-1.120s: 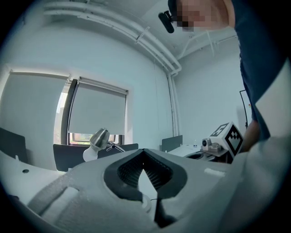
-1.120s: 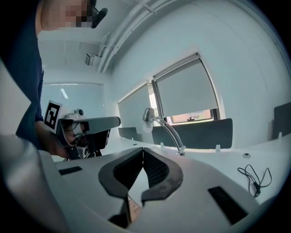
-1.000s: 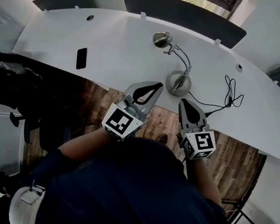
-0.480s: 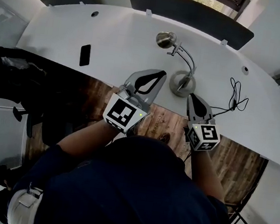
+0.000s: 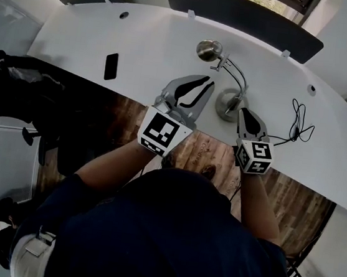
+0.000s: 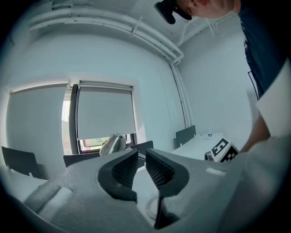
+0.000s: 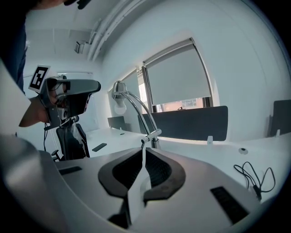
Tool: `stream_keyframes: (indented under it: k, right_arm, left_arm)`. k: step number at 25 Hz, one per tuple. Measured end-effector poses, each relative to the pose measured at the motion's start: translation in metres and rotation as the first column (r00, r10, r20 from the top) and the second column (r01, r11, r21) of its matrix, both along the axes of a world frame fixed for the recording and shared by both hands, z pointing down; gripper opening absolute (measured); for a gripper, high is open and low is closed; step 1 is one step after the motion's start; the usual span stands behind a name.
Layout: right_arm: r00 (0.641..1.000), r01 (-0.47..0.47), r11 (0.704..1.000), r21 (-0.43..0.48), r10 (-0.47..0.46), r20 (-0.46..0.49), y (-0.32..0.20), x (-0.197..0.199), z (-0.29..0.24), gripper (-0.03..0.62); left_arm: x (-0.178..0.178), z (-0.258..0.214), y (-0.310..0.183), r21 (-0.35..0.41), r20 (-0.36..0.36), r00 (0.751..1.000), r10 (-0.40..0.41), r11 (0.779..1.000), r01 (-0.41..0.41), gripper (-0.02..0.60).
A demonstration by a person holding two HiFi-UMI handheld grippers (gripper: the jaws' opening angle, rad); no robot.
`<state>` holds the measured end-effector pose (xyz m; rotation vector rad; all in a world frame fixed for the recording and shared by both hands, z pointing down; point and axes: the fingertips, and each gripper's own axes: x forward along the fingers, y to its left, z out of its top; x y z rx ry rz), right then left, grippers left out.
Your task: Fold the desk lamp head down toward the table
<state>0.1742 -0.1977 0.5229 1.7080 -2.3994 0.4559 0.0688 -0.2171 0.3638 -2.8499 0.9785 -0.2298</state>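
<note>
On the white desk (image 5: pixel 153 44), the desk lamp (image 5: pixel 234 79) is standing upright, its neck arching up from the round base (image 5: pixel 228 104). The lamp head (image 5: pixel 208 48) is sitting at 11 o'clock of the base, not folded down yet. The left gripper (image 5: pixel 207 82) is hovering at 10 o'clock of the base, jaws slightly apart, nothing between them. The right gripper (image 5: pixel 244 111) is sitting close at 4 o'clock of the base, jaws pressed together, empty. A black phone (image 5: pixel 111 65) is lying at 9 o'clock of the left gripper, and a cable (image 5: pixel 298 122) at 3 o'clock of the base.
</note>
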Motion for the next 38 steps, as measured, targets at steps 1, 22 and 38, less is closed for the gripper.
stream_keyframes:
  k: [1,22,38]
  right_arm:
    - [1.000,0.000,1.000,-0.005,0.000,-0.004,-0.002,0.001,0.003,0.015]
    - [0.993,0.005,1.000,-0.003,-0.005,-0.118,-0.062,0.004,0.056,0.150]
    - [0.992,-0.022,1.000,-0.004,0.021,-0.124,-0.073,0.004,0.061,0.135]
  left_arm:
    - [0.001,0.001,-0.001,0.001,0.009,1.000,-0.001,1.000,0.001,0.044]
    - [0.029,0.018,-0.033,0.236,0.317,0.944,-0.087,0.972,0.010,0.091]
    - [0.027,0.025,-0.044,0.303,0.365,0.922,-0.130,0.953,0.015,0.051]
